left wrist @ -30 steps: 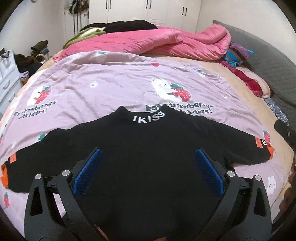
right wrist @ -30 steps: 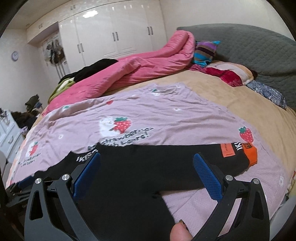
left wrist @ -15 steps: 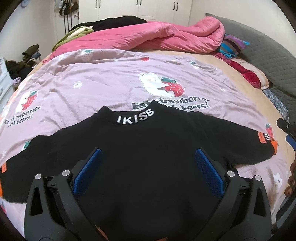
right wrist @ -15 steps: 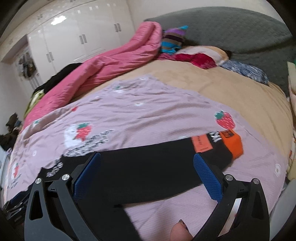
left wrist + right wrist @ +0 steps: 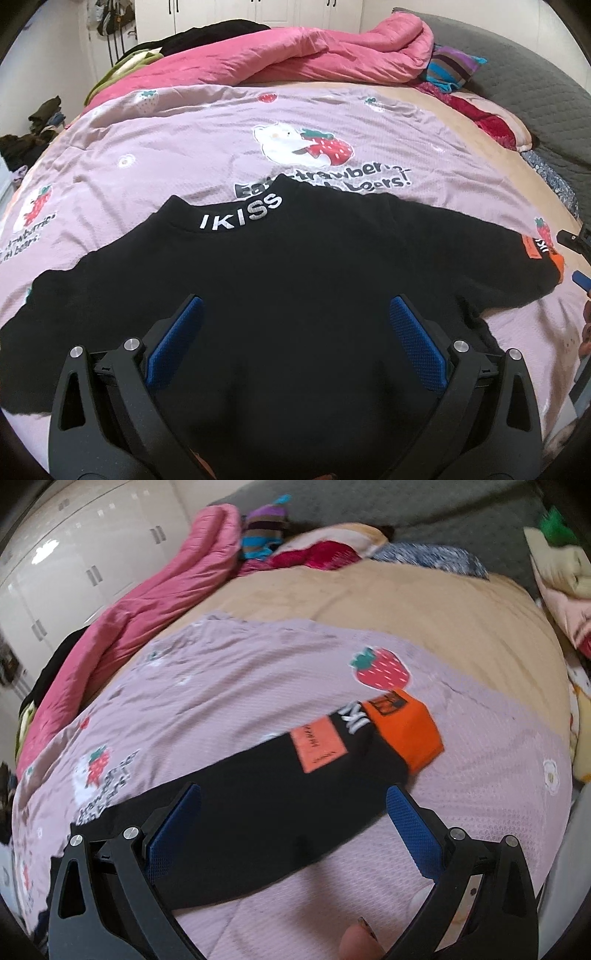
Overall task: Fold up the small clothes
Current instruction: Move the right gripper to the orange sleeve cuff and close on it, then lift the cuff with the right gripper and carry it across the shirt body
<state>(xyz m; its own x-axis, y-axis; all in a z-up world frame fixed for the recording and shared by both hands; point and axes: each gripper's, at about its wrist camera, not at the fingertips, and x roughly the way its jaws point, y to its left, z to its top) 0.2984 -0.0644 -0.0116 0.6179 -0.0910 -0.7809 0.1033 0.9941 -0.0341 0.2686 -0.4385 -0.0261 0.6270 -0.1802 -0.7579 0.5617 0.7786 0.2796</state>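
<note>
A small black sweater (image 5: 295, 280) with "IKISS" on its collar lies flat, sleeves spread, on a lilac strawberry-print cover (image 5: 207, 147). My left gripper (image 5: 293, 332) hovers open over the sweater's body, nothing between its blue pads. In the right wrist view the sweater's right sleeve (image 5: 280, 786) runs across, ending in an orange cuff (image 5: 410, 731) with an orange patch beside it. My right gripper (image 5: 293, 819) is open above that sleeve, a little short of the cuff. The right gripper's tip also shows at the left wrist view's right edge (image 5: 576, 243).
A bunched pink duvet (image 5: 295, 55) lies along the far side of the bed, with striped and red pillows (image 5: 454, 70) at the right. A tan blanket (image 5: 406, 605) lies beyond the lilac cover. White wardrobes (image 5: 74, 565) stand behind. A fingertip (image 5: 356, 941) shows at the bottom.
The right gripper has swung right along the sleeve toward the orange cuff, which now looms larger. The left gripper has shifted slightly left and closer over the sweater body.
</note>
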